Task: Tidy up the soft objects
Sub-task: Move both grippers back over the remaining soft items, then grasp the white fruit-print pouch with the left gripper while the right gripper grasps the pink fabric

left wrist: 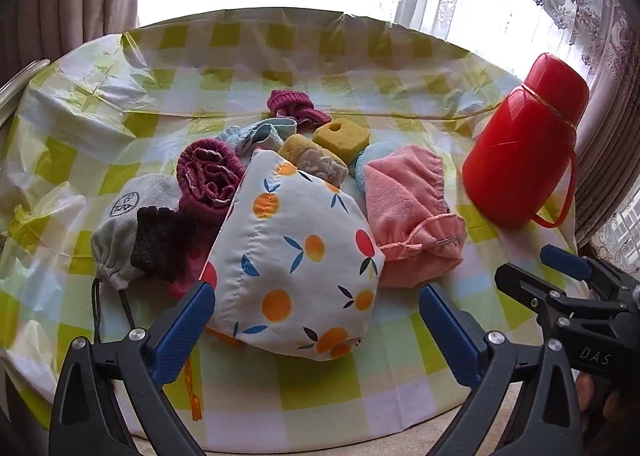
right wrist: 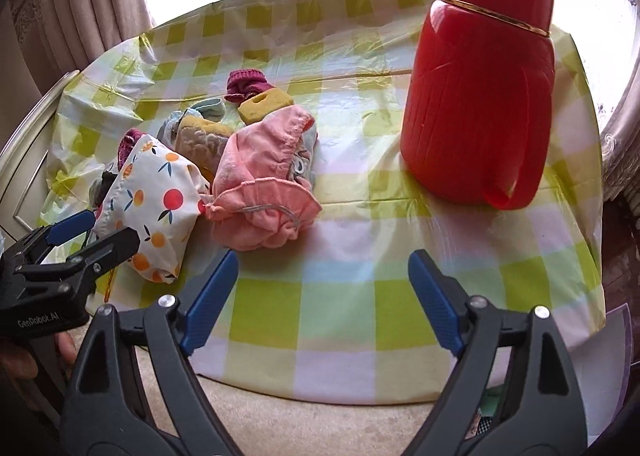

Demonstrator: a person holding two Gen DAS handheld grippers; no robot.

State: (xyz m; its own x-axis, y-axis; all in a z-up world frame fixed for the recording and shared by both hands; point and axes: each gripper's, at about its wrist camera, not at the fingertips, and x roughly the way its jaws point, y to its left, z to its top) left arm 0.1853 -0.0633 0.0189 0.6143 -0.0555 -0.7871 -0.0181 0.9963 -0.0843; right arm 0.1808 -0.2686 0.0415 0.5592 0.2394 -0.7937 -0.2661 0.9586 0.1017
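A heap of soft things lies on the checked tablecloth [left wrist: 320, 384]. In front is a white fruit-print pouch [left wrist: 296, 256], also in the right wrist view [right wrist: 152, 208]. Beside it lie a pink cloth bag [left wrist: 408, 216] [right wrist: 264, 184], a grey drawstring bag [left wrist: 128, 224], a black knit piece [left wrist: 160, 240], a maroon rolled cloth [left wrist: 208, 180], yellow sponges [left wrist: 340, 136] and a light blue cloth [left wrist: 256, 134]. My left gripper [left wrist: 316, 320] is open, its jaws either side of the pouch's near end. My right gripper [right wrist: 320, 292] is open and empty over bare tablecloth, right of the heap.
A tall red thermos jug [right wrist: 480, 96] [left wrist: 524, 144] stands upright at the right of the table. Curtains and a bright window lie behind. The table's front edge [right wrist: 320, 392] is close below my grippers, with beige floor beneath.
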